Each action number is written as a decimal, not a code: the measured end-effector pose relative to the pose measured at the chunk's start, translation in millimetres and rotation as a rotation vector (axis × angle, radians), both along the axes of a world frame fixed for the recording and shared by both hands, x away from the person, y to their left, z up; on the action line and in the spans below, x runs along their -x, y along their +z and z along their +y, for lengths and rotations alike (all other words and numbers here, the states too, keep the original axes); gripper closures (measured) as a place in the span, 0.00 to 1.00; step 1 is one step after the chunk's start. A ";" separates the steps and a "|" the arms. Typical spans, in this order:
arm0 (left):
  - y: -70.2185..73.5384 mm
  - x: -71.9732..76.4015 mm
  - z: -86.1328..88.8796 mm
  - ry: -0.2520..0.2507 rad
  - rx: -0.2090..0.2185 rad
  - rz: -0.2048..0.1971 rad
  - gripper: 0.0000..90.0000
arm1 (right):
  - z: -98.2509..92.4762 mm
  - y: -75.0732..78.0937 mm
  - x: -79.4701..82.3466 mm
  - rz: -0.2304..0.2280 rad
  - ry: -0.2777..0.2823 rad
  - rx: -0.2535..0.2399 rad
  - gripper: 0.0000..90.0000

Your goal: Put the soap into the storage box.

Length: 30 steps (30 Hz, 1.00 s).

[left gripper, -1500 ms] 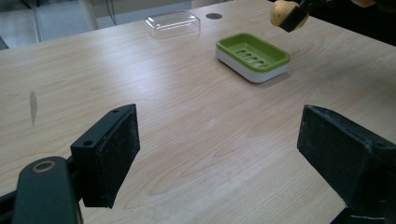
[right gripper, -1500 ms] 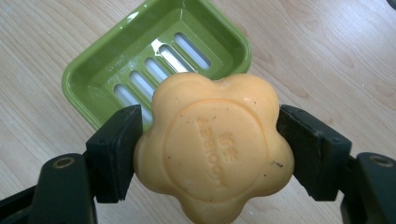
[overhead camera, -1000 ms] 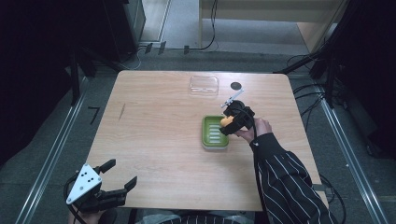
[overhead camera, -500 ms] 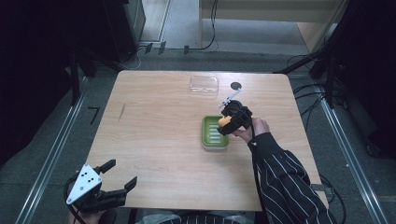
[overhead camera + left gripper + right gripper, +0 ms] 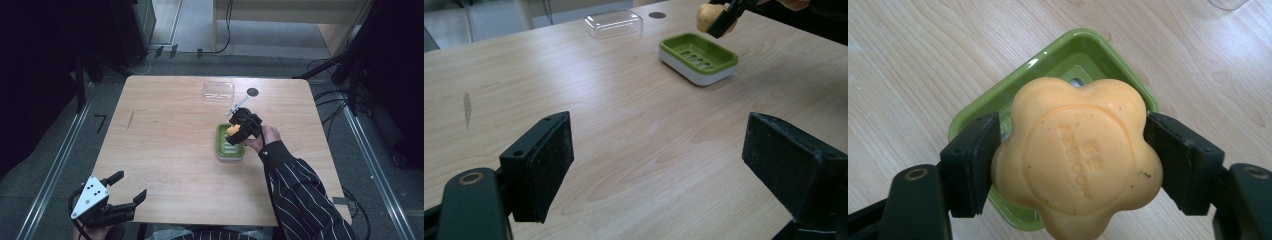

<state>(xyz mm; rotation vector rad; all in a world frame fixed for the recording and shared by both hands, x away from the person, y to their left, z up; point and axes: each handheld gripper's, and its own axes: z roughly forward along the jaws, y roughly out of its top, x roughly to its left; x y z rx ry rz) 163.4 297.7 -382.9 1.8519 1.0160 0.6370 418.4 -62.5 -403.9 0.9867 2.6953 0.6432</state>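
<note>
The right gripper (image 5: 1075, 165) has its fingers clamped on both sides of an orange flower-shaped soap (image 5: 1075, 157), held just above the green soap dish (image 5: 229, 148). In the right gripper view the soap covers most of the dish, and the raised lettering on its face is too faint to read. The soap's lower edge is cut off there. The left gripper (image 5: 126, 192) hangs off the table's (image 5: 165, 150) near left corner, fingers wide apart on nothing. A clear lid (image 5: 218, 91) lies at the far edge.
</note>
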 end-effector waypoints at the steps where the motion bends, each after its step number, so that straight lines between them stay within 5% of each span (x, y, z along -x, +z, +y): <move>1: 0.0 -0.1 -0.1 -0.001 0.000 0.001 0.15 | 1.9 -1.3 -0.5 -0.001 0.004 -0.001 0.29; 30: -0.1 0.1 -0.6 -0.003 -0.003 0.000 0.15 | 8.0 -16.2 -5.3 0.019 0.007 -0.003 0.29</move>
